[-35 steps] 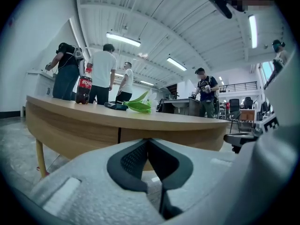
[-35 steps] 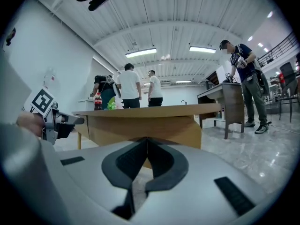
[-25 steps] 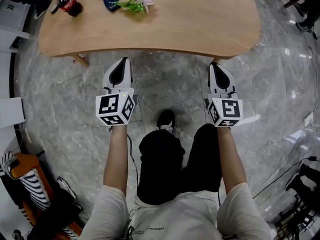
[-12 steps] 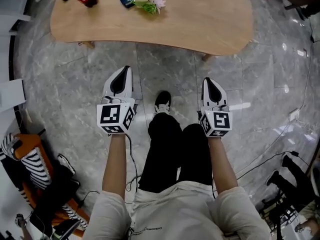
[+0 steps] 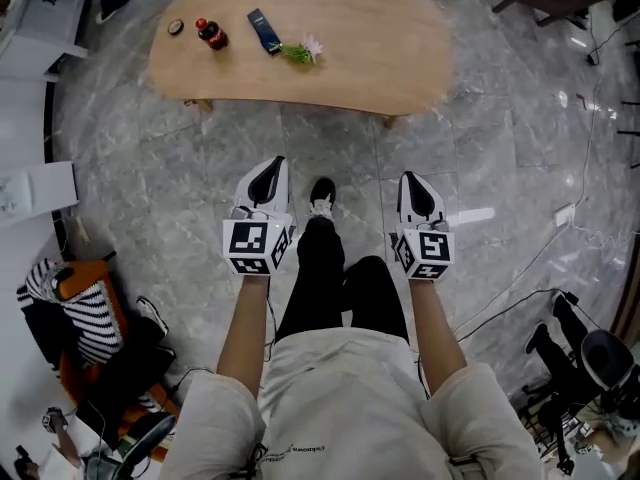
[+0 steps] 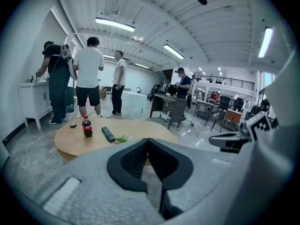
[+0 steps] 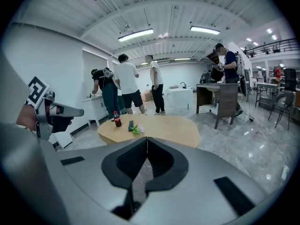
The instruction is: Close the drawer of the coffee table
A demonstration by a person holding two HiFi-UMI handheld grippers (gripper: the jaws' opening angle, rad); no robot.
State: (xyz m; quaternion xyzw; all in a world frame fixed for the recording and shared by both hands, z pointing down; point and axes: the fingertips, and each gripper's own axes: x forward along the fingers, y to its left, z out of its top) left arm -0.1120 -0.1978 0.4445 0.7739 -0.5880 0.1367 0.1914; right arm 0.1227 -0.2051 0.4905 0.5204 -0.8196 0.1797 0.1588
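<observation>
The oval wooden coffee table stands on the marble floor some way ahead of me, also seen in the left gripper view and the right gripper view. No drawer shows on it from these angles. My left gripper and right gripper are held side by side over the floor, well short of the table. Both are shut with jaw tips touching and nothing between them.
On the table's left part lie a cola bottle, a small dark cap, a remote and a flower sprig. Several people stand beyond the table by a white counter. Bags and cables lie at the sides.
The table has shrunk and drawn away in the head view. I have stepped back from it and risen, both grippers still shut and level.
</observation>
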